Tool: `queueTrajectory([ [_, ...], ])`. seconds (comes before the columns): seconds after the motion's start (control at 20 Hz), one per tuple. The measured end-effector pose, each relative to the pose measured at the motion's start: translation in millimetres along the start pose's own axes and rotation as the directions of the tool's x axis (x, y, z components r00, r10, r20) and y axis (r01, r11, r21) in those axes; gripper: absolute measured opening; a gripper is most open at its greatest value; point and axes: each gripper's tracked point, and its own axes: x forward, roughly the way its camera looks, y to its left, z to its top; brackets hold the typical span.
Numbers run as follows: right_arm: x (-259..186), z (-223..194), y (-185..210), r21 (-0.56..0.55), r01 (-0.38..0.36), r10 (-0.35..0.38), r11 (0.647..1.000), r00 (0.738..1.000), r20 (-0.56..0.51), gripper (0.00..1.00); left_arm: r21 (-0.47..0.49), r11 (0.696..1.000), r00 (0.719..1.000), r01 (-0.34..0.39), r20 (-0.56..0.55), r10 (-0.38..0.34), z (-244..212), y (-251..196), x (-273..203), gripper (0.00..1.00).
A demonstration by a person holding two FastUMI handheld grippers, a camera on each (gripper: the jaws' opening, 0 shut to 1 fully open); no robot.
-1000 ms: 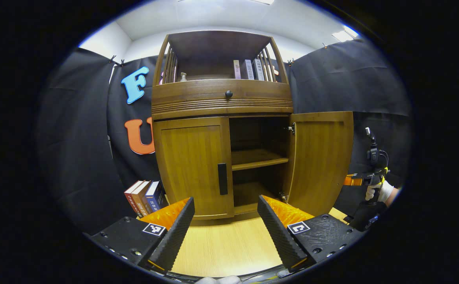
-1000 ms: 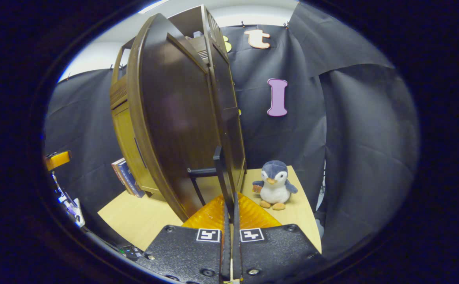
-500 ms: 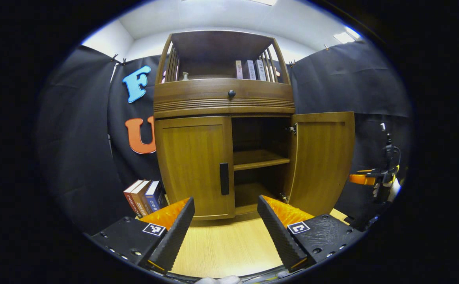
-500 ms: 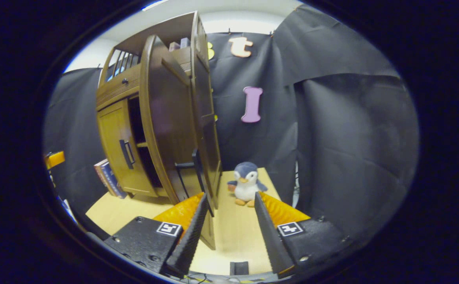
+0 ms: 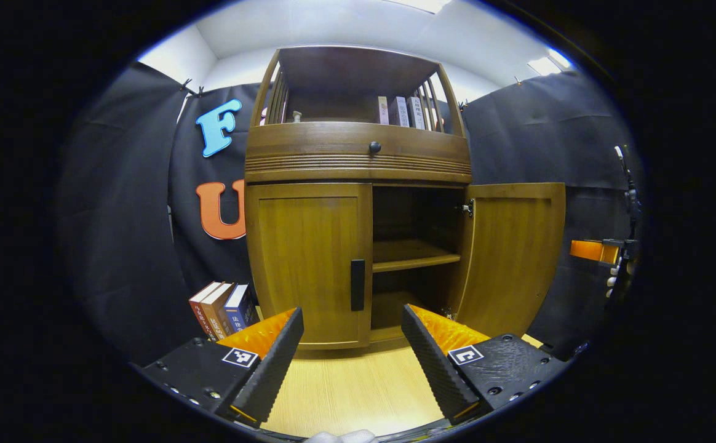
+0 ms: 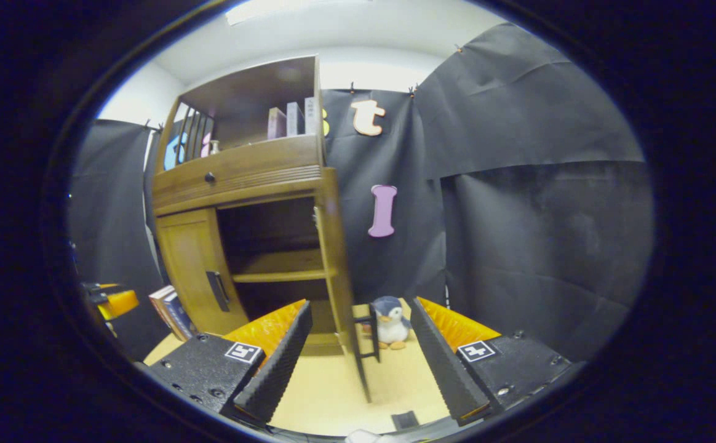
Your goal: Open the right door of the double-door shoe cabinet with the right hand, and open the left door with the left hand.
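The shoe cabinet (image 5: 358,197) stands at the far side of the worktop (image 5: 352,387), against the black cloth wall, with an open shelf of books on top and a drawer band under it. Its right door (image 5: 515,255) is swung wide on its hinge, showing the dark inside and a shelf (image 5: 413,255) across the middle; in the right gripper view that door (image 6: 339,271) is seen nearly edge-on, its handle (image 6: 370,335) sticking out toward the camera. The left door (image 5: 309,261) lies flush in its frame, its dark bar handle (image 5: 357,284) on the inner edge beside the opening, so half the task looks done and the left half not yet begun. A row of books (image 5: 222,307) leans on the worktop left of the cabinet, and a toy penguin (image 6: 389,323) sits on the right, behind the open door. The left claw (image 5: 352,360) hangs in front of the closed door with its fingers spread wide and empty, roughly lined up under the handle, probably to reach in and take it. The right claw (image 6: 358,363) is also spread wide and holds nothing, with the door edge and handle between its fingers but apart from them.
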Motion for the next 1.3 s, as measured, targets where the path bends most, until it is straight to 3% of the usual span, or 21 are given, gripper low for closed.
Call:
queueTrajectory([
  [0.35,15.6,-38.9,83.9,-0.095,-0.016,0.013,0.995,0.999,-0.034,1.00,-0.023,0.999,0.998,-0.045,-0.043,0.044,-27.9,22.3,7.1,0.96],
  [0.55,28.7,-51.0,118.2,-0.089,-0.074,0.067,0.993,0.994,-0.084,1.00,-0.005,0.997,0.997,-0.075,-0.025,0.074,-32.3,37.5,27.1,0.96],
  [0.65,32.9,-44.5,126.1,-0.103,-0.084,0.076,0.991,0.994,-0.079,1.00,-0.016,0.997,0.997,-0.075,-0.020,0.075,-34.3,39.2,48.9,1.00],
  [0.7,35.0,-41.4,128.4,-0.114,-0.085,0.077,0.990,0.994,-0.075,1.00,-0.021,0.997,0.997,-0.074,-0.013,0.073,-33.0,39.0,62.8,0.96],
  [0.8,36.7,-38.2,133.6,-0.143,-0.091,0.081,0.985,0.994,-0.078,1.00,-0.019,0.997,0.997,-0.075,0.028,0.076,-27.0,39.4,94.1,1.00],
  [0.95,35.4,-34.5,135.5,-0.180,-0.093,0.080,0.979,0.994,-0.080,1.00,-0.017,0.998,0.997,-0.058,0.047,0.059,-27.2,33.0,145.2,0.97],
  [1.3,31.7,-47.3,119.1,-0.231,-0.047,0.022,0.972,0.994,-0.111,1.00,0.012,1.000,0.999,-0.022,0.041,0.021,-33.5,4.3,227.6,0.97],
])
